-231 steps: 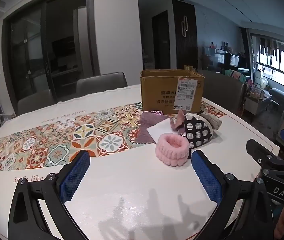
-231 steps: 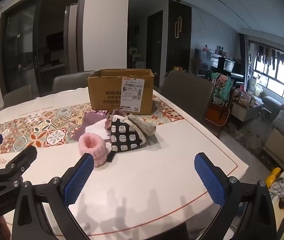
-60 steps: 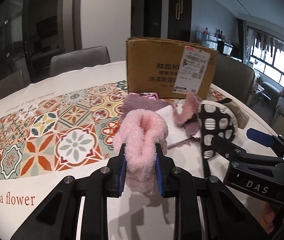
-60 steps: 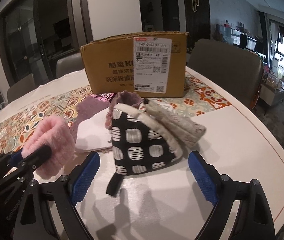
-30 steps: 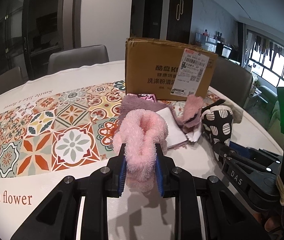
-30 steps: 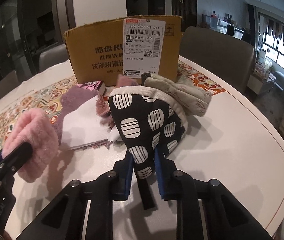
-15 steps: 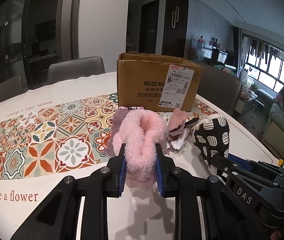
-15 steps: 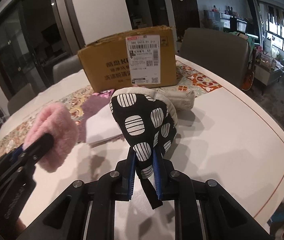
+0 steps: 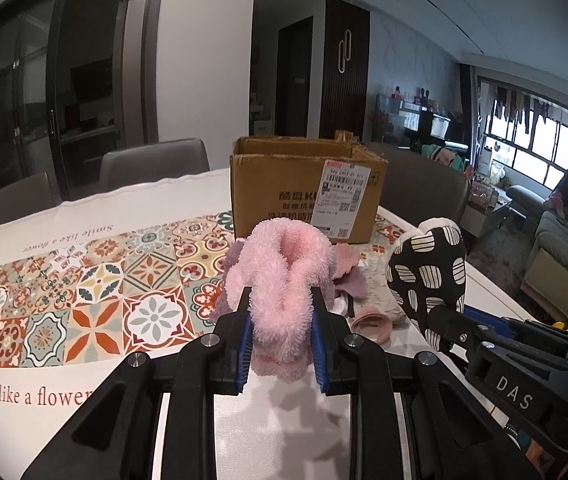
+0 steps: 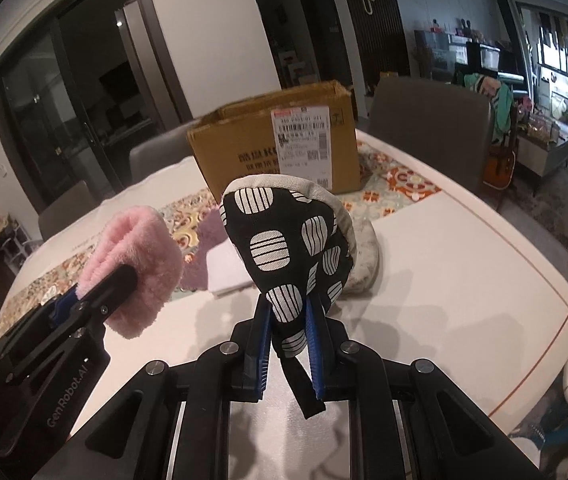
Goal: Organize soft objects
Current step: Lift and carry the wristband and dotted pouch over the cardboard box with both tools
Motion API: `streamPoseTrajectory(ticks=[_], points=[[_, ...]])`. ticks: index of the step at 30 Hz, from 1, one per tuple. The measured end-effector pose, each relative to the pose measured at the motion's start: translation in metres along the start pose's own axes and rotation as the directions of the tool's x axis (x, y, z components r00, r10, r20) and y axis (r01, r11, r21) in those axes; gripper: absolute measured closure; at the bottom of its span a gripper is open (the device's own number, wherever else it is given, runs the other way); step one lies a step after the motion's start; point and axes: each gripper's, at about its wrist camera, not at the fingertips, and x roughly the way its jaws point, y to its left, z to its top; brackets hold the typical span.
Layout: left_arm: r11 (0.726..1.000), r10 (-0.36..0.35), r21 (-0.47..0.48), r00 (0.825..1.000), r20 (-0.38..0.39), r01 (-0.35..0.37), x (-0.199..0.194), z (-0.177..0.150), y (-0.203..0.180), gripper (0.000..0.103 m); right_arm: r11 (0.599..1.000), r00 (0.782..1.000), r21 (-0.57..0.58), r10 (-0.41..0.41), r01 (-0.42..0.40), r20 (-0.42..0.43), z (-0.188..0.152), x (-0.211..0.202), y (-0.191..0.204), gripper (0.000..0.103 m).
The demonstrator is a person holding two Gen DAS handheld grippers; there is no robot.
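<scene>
**Holding two soft things up in front of the cardboard box**

Seen from the left wrist, the left gripper (image 9: 282,330) has its blue pads pressed into a fluffy pink band (image 9: 284,276), which bulges above the fingers and hides part of what lies behind it. The cardboard box (image 9: 304,188) stands open-topped on the table (image 9: 284,420), straight beyond the band, with a white shipping label on its near face. Between the band and the box, a purple cloth (image 9: 233,264) and a mauve furry piece (image 9: 350,276) peek out on either side of the pink fluff, and a small pink loop (image 9: 372,326) lies flat on the table nearer than the box. A patterned tile runner (image 9: 96,292) stretches away to the left of the box. To the right of the box and nearer the camera, the right gripper (image 9: 444,326) carries a black mitt with white striped spots (image 9: 428,280). Grey chairs stand behind the box.

From the right wrist, the right gripper (image 10: 288,334) is clamped narrowly on the lower edge of the mitt (image 10: 288,248), which stands up and covers the bottom of the box (image 10: 276,148). A dark strap hangs from the mitt between the fingers. A beige mitten (image 10: 364,252) lies on the table (image 10: 464,280), before the box, half hidden behind the black mitt, and a white folded cloth (image 10: 224,268) lies to the left of it. Left of the box and nearer, the left gripper (image 10: 96,292) holds the pink band (image 10: 140,256) clear of the table.
</scene>
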Motion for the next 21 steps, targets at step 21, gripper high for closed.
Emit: streamPoseTrajectory(ticks=[21], points=[[0.999, -0.03, 0.022, 0.991, 0.131, 0.028, 0.007, 0.067, 0.007, 0.077, 0.999, 0.978, -0.039, 0.031, -0.023, 0.207, 0.056, -0.01, 0.006, 0.085]])
